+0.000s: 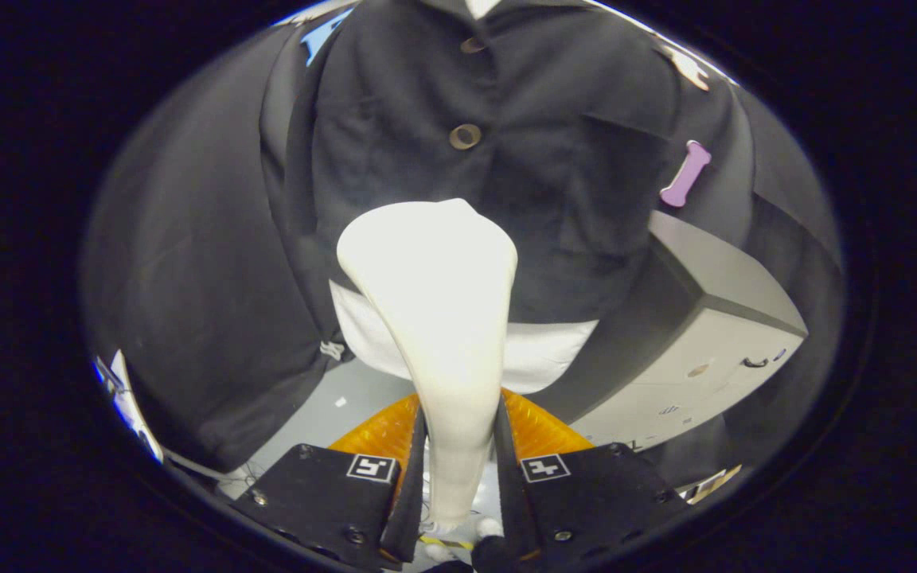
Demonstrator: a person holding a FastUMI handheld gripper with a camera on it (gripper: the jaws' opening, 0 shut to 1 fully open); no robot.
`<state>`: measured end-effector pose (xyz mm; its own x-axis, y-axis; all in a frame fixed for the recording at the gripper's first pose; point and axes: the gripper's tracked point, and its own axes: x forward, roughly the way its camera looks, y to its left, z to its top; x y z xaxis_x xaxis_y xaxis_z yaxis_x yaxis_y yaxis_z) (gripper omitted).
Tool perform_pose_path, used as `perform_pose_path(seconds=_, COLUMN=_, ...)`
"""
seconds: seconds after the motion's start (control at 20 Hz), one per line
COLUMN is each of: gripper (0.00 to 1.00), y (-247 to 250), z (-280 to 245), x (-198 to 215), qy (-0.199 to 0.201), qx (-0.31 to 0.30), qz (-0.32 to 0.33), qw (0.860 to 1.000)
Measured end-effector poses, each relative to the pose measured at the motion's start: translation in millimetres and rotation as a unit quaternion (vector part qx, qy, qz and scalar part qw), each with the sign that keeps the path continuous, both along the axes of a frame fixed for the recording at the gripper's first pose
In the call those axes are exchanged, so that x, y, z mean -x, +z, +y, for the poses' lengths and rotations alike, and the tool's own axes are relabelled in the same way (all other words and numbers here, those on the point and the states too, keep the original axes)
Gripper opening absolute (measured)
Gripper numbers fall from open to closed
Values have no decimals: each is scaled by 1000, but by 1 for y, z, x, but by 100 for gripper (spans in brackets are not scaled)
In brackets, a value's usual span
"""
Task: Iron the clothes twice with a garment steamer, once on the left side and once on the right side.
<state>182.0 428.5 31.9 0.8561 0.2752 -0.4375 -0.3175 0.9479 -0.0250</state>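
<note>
1. Right now the gripper (458, 477) has both fingers pressed on the handle of the garment steamer (436, 294), one each side, so the jaws are clamped on it.
2. Steamer is cream/white; its handle runs up from betw. the fingers and widens into a broad rounded head just ahead of them.
3. Steamer head sits against the lower front of the dark jacket (506, 143), approx. at the button line, slightly toward the jacket's left half as seen. Can't tell if it's truly touching the cloth or just in front.
4. Jacket hangs upright beyond the fingers, front facing the camera. Two brown buttons (465, 136) show down its centre, above the steamer head.
5. A white hem (538, 354) shows below the jacket's bottom edge, behind the steamer handle.
6. A purple bone-shaped clip (685, 173) sits to the right of the jacket front, well apart from the steamer.
7. Grey-white cabinet (705, 334) stands lower right, beside the jacket.
8. An orange ribbed part (542, 426) shows just beyond the fingers, both sides of the handle.
9. Pale floor (347, 398) below the jacket.
</note>
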Motion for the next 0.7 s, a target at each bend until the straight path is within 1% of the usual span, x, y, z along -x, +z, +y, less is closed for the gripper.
perform_pose_path(seconds=0.15, gripper=43, y=18, z=-67, x=22, qy=2, qx=-30, qz=-46, qw=998)
perform_pose_path(seconds=0.4, gripper=43, y=28, z=-182, x=56, qy=-26, qx=-65, qz=-96, qw=993)
perform_pose_path(seconds=0.5, gripper=43, y=22, z=-239, x=71, qy=-23, qx=-65, qz=-118, qw=991)
perform_pose_path(seconds=0.55, gripper=43, y=18, z=-268, x=86, qy=-30, qx=-71, qz=-125, qw=989)
perform_pose_path(seconds=0.7, gripper=43, y=9, z=-333, x=123, qy=-51, qx=-89, qz=-134, qw=986)
